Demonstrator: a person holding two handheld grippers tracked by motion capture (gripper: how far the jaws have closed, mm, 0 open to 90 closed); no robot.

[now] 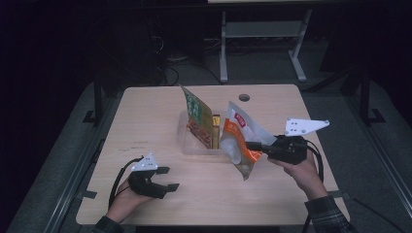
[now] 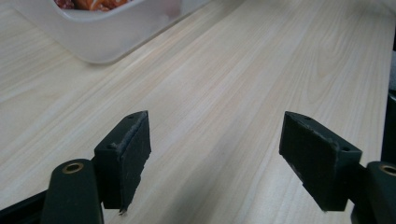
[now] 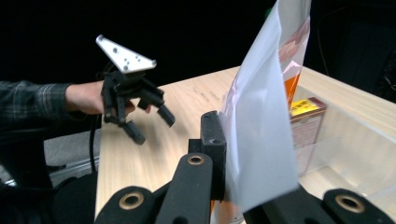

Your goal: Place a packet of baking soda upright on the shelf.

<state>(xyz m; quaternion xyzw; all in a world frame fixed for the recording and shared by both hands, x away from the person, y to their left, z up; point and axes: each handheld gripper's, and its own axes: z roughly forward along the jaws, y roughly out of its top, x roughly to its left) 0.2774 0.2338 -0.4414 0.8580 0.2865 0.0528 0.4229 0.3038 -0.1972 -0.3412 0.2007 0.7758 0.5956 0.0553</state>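
Orange-and-white pouch [image 1: 239, 145] pinched by edge in right hand-held gripper [image 1: 253, 145], jaws clamped tight on film, bag hanging tilted at near right corner of clear plastic bin [image 1: 187, 143], its lower end touching desk [image 1: 145, 126]; edge grip likely keeps it upright for slotting in. Green snack bag [image 1: 197, 116] and small yellow box [image 1: 215, 130] stand on end inside bin, leaving room. Left hand-held gripper [image 1: 164, 179] low over desk, near front left edge, well apart from bin, jaws spread wide, empty.
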